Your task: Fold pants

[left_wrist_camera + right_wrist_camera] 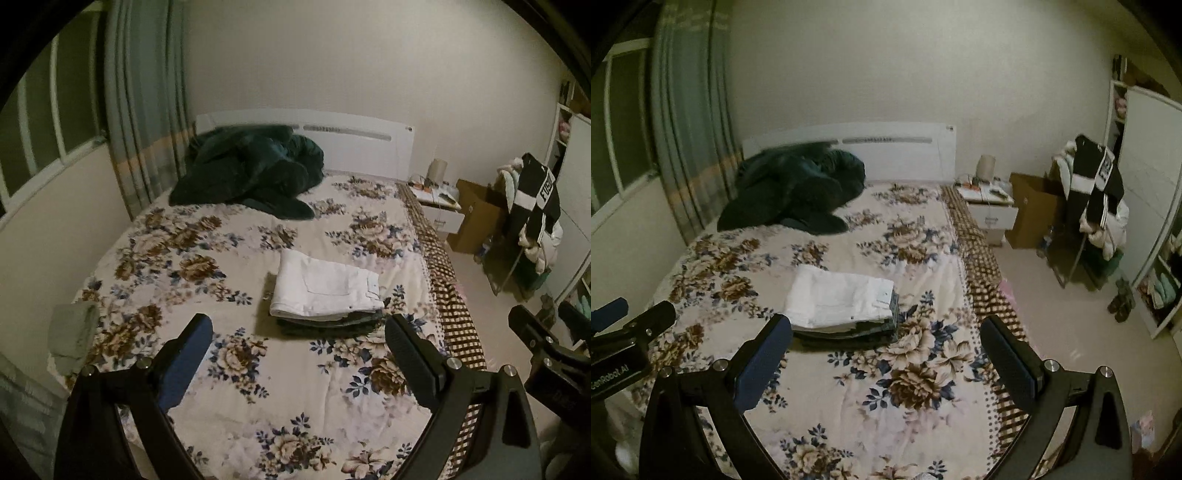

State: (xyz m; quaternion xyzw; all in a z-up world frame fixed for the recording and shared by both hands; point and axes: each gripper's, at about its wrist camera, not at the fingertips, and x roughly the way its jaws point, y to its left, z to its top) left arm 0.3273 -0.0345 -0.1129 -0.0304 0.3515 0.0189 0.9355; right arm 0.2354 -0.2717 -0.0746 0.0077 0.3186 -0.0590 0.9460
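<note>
Nearest the lens, left gripper (297, 332): black fingers (410, 354) spread wide, nothing between them, held above the near part of the bed (229, 387). Same for the right gripper (886, 336): fingers (1008, 354) wide apart, pinching nothing, hovering over the floral bedspread. Each gripper visible at the edge of the other's view, side by side and apart.

Beyond both pairs of fingertips, folded white pants (325, 291) lying flat on top of a small stack of darker folded garments (332, 323), resting on the bed towards its right side, untouched by either gripper. In the right wrist view, the same white pants (838, 299) just beyond the left fingertip, dark stack (849, 334) beneath.

Farther back, near the white headboard (354, 144), a crumpled dark green blanket (251, 170). On the bed's left edge, a small grey-green cloth (72, 332). Left of the bed, striped curtains (144, 122) and a window. To the right on the floor, a white nightstand (991, 206), a cardboard box (1030, 210) and a rack draped with clothes (1097, 192).
</note>
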